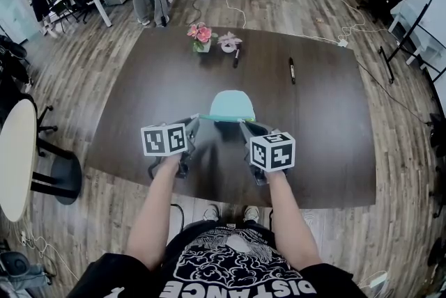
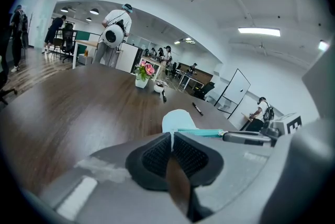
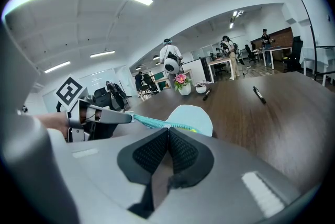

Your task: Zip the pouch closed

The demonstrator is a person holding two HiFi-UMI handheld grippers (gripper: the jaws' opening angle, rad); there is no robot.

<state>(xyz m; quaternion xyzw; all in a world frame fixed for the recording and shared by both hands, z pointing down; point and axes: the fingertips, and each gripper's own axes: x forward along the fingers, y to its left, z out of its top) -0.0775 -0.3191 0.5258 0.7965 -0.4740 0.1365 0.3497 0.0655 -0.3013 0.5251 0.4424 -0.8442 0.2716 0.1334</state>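
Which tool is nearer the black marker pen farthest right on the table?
Right. Right tool: below-left of the black marker pen. Left tool: farther left, beyond the pale blue pouch.

I see a pale mint pouch point(image 1: 232, 106) with a teal zip point(image 1: 217, 118) against the dark brown woodgrain tabletop point(image 1: 320, 143); pink flowers point(image 1: 199, 32) and a black pen point(image 1: 292, 71) beyond.

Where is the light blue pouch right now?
In the head view the pouch stands at the middle of the dark table, its teal zipper edge stretched between the left gripper and the right gripper, flower pot beyond it.
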